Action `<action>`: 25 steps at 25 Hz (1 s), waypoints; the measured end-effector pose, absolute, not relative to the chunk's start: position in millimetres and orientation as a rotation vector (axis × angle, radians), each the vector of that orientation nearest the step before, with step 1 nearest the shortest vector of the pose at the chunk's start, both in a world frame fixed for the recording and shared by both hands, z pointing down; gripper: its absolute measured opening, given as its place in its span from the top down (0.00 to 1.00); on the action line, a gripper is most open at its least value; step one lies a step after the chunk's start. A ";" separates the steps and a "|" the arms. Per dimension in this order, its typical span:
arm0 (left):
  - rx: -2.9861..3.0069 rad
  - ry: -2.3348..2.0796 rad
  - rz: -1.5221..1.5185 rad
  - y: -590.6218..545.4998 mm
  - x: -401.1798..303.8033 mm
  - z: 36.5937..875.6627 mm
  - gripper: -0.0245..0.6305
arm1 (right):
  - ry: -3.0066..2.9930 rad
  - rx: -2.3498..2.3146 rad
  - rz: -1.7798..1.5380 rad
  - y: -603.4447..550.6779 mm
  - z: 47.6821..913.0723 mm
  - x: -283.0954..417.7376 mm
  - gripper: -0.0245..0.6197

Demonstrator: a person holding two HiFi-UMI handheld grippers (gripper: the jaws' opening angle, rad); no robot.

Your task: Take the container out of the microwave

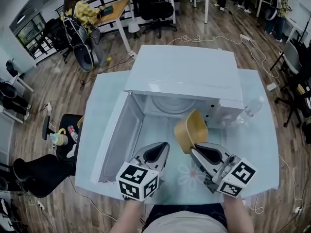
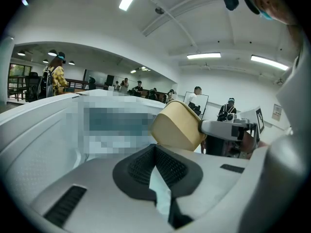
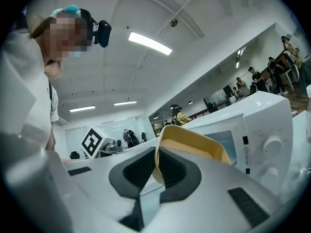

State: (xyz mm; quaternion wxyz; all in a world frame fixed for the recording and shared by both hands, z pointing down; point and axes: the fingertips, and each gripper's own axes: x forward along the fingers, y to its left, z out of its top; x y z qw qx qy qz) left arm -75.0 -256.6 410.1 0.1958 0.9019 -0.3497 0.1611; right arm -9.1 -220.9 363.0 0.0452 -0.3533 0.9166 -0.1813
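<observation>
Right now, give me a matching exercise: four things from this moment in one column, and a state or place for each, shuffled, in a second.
Column one:
1. container
2. left tongs
3. microwave door
4. bottle

Column two:
A. swung open
B. on the table, beside the microwave
C. shut, nothing between them
D. wall pinched in the right tongs

Pairs: 1-D, 2-C, 3-A, 4-B.

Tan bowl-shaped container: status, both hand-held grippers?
Right hand-held gripper shut on tan bowl-shaped container rim. Container tilted, at open white microwave mouth. Left hand-held gripper shut, empty. Nothing blocking.
</observation>
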 end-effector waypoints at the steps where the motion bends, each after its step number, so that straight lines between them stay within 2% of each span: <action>1: 2.528 -0.983 0.449 -255.6 -77.4 409.6 0.94 | 2.805 -1.064 -0.568 -218.8 363.6 -9.8 0.91; 25: 2.477 -0.912 0.430 -239.8 -73.5 431.2 0.94 | 2.895 -1.076 -0.574 -220.0 378.0 -14.6 0.91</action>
